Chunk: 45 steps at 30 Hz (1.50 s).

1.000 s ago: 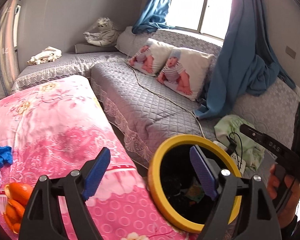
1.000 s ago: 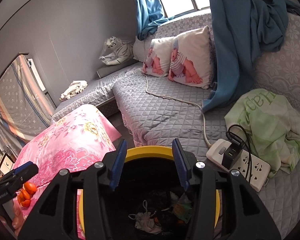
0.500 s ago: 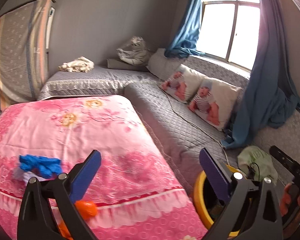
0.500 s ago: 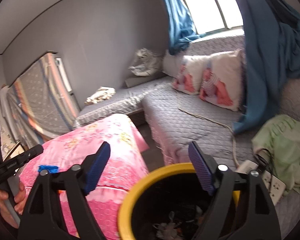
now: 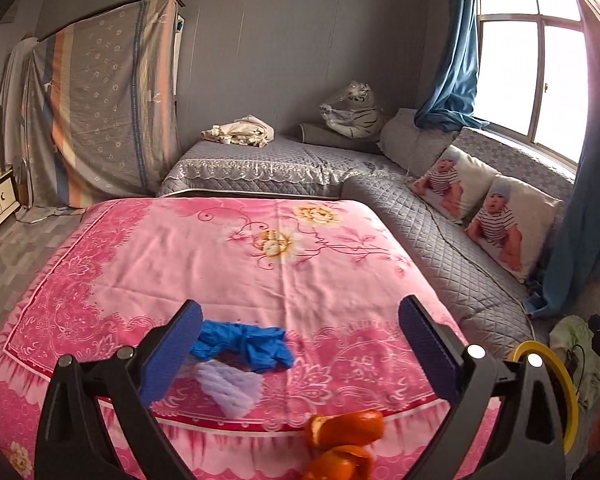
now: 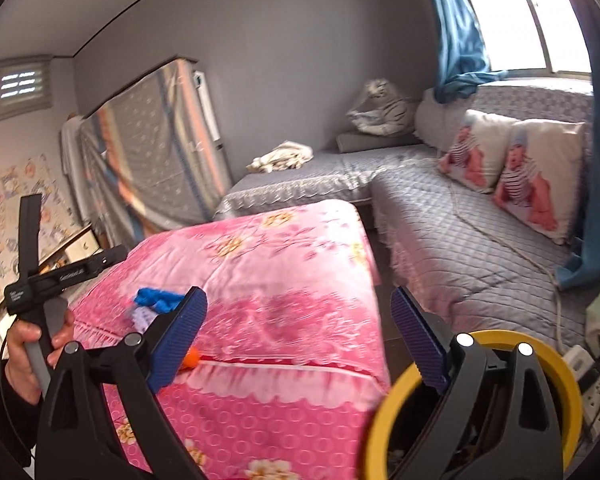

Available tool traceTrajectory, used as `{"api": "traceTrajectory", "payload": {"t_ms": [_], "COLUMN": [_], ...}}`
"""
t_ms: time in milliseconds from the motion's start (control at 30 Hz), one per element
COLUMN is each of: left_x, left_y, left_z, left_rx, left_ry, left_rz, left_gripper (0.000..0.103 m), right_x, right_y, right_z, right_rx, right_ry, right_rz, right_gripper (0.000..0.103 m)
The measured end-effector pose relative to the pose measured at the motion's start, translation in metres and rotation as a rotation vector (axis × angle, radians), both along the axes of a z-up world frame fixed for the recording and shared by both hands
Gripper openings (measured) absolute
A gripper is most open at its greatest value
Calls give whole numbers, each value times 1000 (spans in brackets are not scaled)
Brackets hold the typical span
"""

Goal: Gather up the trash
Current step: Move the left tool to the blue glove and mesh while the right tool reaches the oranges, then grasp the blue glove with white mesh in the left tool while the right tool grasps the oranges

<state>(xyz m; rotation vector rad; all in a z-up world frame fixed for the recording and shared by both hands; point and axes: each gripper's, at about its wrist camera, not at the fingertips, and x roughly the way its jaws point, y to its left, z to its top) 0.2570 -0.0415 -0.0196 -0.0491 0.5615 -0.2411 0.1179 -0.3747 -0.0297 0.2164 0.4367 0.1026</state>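
Observation:
On the pink floral cover [image 5: 240, 264] lie a crumpled blue glove [image 5: 246, 344], a pale lilac-white wad [image 5: 230, 386] just in front of it, and orange peel [image 5: 340, 442] at the near edge. My left gripper [image 5: 296, 350] is open and empty, above these items. My right gripper [image 6: 298, 334] is open and empty, between the pink cover [image 6: 284, 264] and the yellow-rimmed trash bin [image 6: 384, 412]. The glove [image 6: 158, 298], wad [image 6: 144, 316] and a bit of peel [image 6: 192, 356] show in the right wrist view. The bin's rim [image 5: 568, 400] shows at right in the left wrist view.
A grey quilted corner sofa [image 5: 440, 236] with two baby-print pillows [image 5: 480, 208] lies right of the cover. A power strip [image 6: 596, 392] and green cloth [image 5: 576, 344] sit by the bin. A covered wardrobe [image 5: 108, 112] stands at back left.
Both grippers swung left from the bin toward the pink cover. The right gripper's jaws opened wide. The glove, wad and peel came into the middle of the left wrist view.

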Motion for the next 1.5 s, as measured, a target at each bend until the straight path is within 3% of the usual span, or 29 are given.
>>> {"api": "traceTrajectory", "payload": {"t_ms": [400, 633, 1200, 1500], "left_x": [30, 54, 90, 111], "left_y": [49, 55, 54, 33], "left_z": [-42, -67, -98, -105], "left_rx": [21, 18, 12, 74], "left_ry": [94, 172, 308, 340], "left_rz": [51, 44, -7, -18], "left_gripper": [95, 95, 94, 66], "right_x": [58, 82, 121, 129], "right_y": [102, 136, 164, 173], "right_z": [-41, -69, -99, -106], "right_rx": [-52, -66, -59, -65], "right_ry": [158, 237, 361, 404], "right_rz": [198, 273, 352, 378], "right_gripper": [89, 88, 83, 78]}}
